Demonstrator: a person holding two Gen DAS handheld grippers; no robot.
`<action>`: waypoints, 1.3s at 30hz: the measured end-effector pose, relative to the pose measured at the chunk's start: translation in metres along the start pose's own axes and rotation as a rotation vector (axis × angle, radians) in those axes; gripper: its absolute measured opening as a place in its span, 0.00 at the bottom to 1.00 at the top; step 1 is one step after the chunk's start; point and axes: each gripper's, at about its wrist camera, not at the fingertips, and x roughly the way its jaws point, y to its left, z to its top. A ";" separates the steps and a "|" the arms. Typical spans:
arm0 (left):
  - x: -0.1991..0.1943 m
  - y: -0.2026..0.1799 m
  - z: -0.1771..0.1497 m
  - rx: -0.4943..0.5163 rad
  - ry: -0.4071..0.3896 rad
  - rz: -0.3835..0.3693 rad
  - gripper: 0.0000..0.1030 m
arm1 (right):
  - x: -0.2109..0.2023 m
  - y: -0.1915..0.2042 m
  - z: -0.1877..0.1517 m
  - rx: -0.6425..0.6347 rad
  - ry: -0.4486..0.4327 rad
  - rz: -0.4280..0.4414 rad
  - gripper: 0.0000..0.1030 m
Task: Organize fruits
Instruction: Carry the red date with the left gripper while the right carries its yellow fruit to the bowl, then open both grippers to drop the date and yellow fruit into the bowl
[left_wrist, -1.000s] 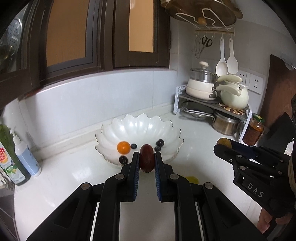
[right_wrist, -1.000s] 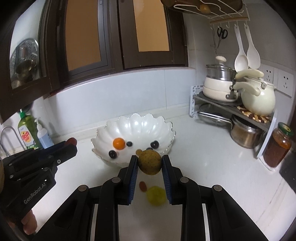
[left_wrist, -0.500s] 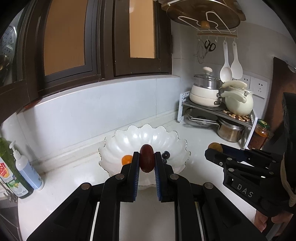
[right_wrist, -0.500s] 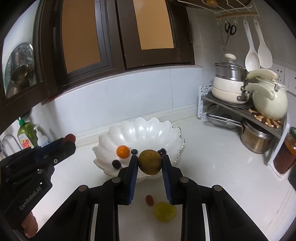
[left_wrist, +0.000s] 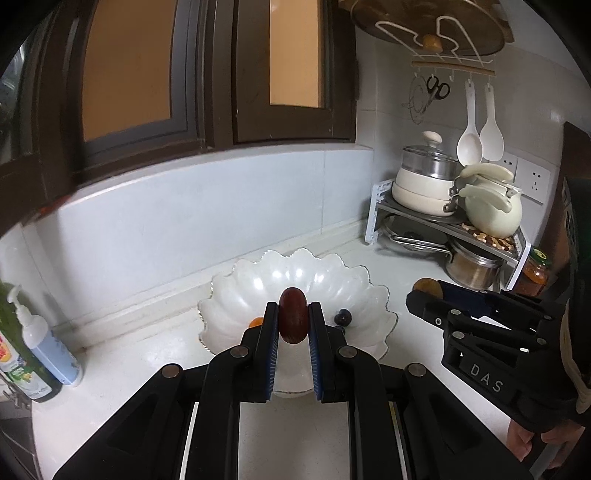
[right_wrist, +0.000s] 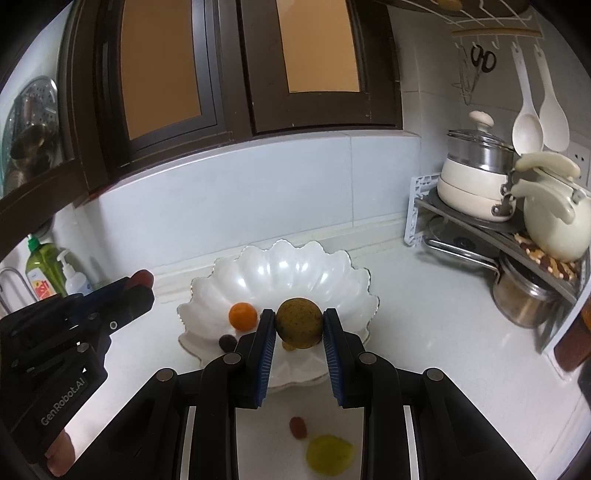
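Note:
A white scalloped bowl (left_wrist: 258, 288) (right_wrist: 280, 269) stands on the white counter. It holds a small orange (right_wrist: 242, 316) and dark grapes (left_wrist: 342, 316) (right_wrist: 227, 342). My left gripper (left_wrist: 293, 321) is shut on a dark red oval fruit (left_wrist: 293, 319), held over the bowl's near side. My right gripper (right_wrist: 299, 325) is shut on a round yellow-brown fruit (right_wrist: 300, 322), also over the bowl's near rim. A small red fruit (right_wrist: 297, 427) and a yellow-green fruit (right_wrist: 328, 453) lie on the counter below the right gripper.
A metal rack (right_wrist: 480, 229) with pots, a pale kettle (right_wrist: 557, 225) and a jar (left_wrist: 533, 269) stands at the right. Soap bottles (left_wrist: 44, 354) stand at the left by the wall. Dark-framed windows run behind the counter.
Both grippers have moved forward towards the bowl with their fruits held; the bowl now sits closer and lower in both views.

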 end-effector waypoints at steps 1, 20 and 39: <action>0.004 0.001 0.002 -0.003 0.007 -0.003 0.16 | 0.003 0.000 0.002 -0.003 0.004 0.003 0.27; 0.076 0.011 0.016 0.010 0.128 0.037 0.16 | 0.064 0.001 0.032 -0.092 0.111 -0.020 0.27; 0.152 0.013 -0.001 0.048 0.303 0.056 0.16 | 0.135 -0.012 0.020 -0.125 0.280 -0.044 0.27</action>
